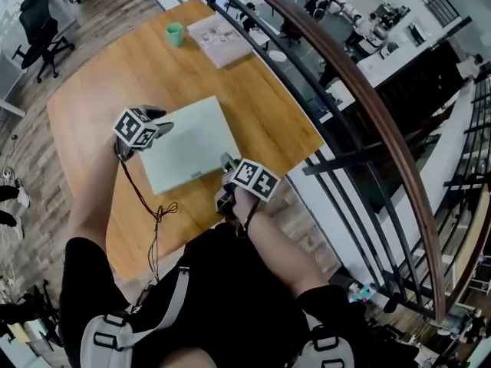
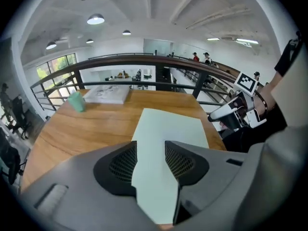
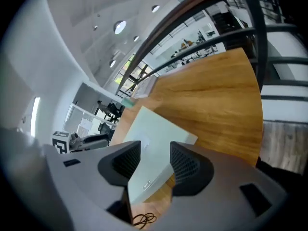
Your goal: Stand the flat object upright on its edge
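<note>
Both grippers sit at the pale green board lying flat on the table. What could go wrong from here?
The left gripper and right gripper have jaws apart at the edges of the pale green board; lifting before they close would likely leave it flat. The board looks thin, so upright it may topple. The table ends beside an open railing; a shoved board could slide off there.

The panel is a plain pale mint green with a tiny white label on one edge. The table is honey-orange wood grain, the cup teal, and the tray off-white with faint grey marks. The left gripper and right gripper are grey with black mesh pads. Their cubes have black-and-white square markers. The rail is dark brown.
</note>
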Action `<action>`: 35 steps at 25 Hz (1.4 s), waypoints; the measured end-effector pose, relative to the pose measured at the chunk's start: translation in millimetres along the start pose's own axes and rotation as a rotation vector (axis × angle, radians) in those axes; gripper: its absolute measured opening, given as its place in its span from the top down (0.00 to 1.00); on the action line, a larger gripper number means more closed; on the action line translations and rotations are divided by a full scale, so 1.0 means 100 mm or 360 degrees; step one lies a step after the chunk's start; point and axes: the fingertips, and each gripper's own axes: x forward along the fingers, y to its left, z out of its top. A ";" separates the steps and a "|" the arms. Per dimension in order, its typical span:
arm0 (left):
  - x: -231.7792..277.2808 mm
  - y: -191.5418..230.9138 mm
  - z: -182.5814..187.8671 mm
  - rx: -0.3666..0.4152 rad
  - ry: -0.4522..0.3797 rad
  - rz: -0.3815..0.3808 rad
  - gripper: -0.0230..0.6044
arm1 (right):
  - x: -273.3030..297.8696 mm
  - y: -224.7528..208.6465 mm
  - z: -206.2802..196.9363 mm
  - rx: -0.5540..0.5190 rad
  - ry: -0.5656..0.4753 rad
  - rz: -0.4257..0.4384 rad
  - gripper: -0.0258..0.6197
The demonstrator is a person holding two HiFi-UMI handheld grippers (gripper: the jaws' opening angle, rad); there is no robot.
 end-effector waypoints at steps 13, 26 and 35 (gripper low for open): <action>0.66 0.37 -0.12 0.0029 0.0240 -0.0267 0.67 | 0.35 -0.26 -0.49 0.0460 0.0052 -0.0052 0.70; 0.95 0.33 -0.19 -0.0006 0.0382 -0.0570 0.67 | 0.48 -0.24 -0.69 0.0441 0.0107 -0.0040 0.70; 1.01 0.33 -0.25 -0.0175 0.0391 -0.0664 0.65 | 0.52 -0.26 -0.70 0.0426 0.0140 -0.0024 0.70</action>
